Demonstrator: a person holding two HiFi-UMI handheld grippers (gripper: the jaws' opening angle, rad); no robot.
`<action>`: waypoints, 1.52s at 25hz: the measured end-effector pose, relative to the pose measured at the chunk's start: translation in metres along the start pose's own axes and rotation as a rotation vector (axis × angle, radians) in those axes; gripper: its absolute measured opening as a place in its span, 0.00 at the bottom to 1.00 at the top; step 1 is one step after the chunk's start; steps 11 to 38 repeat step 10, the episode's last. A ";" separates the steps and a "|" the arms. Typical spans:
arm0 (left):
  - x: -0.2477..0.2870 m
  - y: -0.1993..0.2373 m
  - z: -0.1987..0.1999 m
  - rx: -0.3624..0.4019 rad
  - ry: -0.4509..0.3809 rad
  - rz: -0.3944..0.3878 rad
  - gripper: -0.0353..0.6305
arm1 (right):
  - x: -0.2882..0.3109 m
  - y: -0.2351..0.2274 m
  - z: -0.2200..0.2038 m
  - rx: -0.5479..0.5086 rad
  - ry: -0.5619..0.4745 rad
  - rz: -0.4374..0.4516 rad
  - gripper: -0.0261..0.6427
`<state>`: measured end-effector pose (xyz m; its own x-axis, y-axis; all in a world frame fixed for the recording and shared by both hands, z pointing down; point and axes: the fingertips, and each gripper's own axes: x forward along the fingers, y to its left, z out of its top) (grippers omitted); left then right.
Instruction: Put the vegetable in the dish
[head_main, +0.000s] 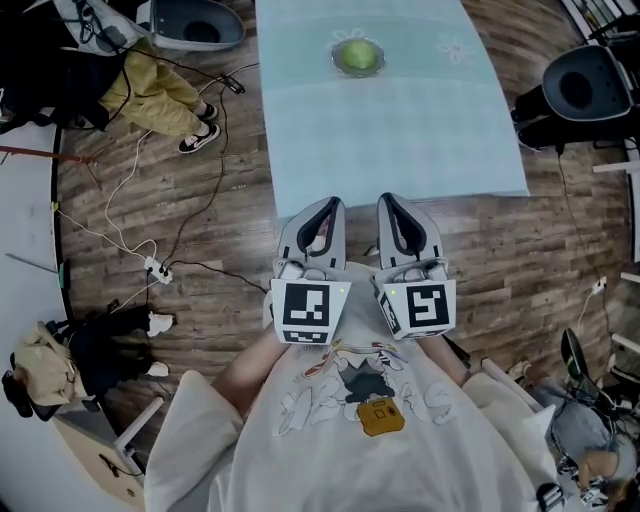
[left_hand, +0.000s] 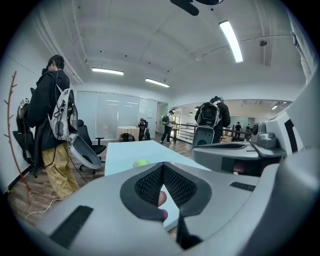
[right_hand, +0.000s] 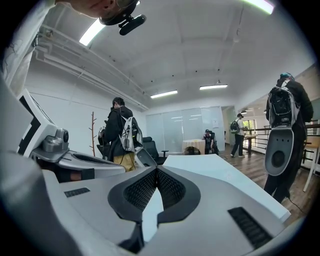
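A round green vegetable (head_main: 356, 52) lies in a small clear dish (head_main: 374, 66) at the far end of the pale blue table (head_main: 400, 130). In the left gripper view the vegetable (left_hand: 142, 163) shows as a small green spot far down the table. Both grippers are held side by side close to the person's chest, short of the table's near edge and far from the dish. My left gripper (head_main: 328, 204) (left_hand: 162, 167) is shut, tips together, holding nothing. A pink bit of finger shows in the gap behind its tips. My right gripper (head_main: 392, 199) (right_hand: 156, 169) is shut and empty too.
Cables and a power strip (head_main: 155, 268) lie on the wooden floor left of the table. A person in yellow trousers (head_main: 160, 95) stands at the far left beside a grey shell chair (head_main: 195, 22). Another dark chair (head_main: 585, 85) stands at the right.
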<state>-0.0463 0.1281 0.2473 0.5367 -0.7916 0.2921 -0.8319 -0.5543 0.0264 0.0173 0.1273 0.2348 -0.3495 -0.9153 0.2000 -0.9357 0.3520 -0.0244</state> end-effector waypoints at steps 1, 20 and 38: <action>0.000 -0.003 0.000 0.001 -0.001 -0.003 0.06 | -0.002 -0.001 0.000 -0.001 0.002 0.000 0.07; 0.005 -0.008 -0.003 0.000 0.001 -0.023 0.06 | -0.003 -0.007 -0.007 0.003 0.012 -0.015 0.07; 0.005 -0.008 -0.003 0.000 0.001 -0.023 0.06 | -0.003 -0.007 -0.007 0.003 0.012 -0.015 0.07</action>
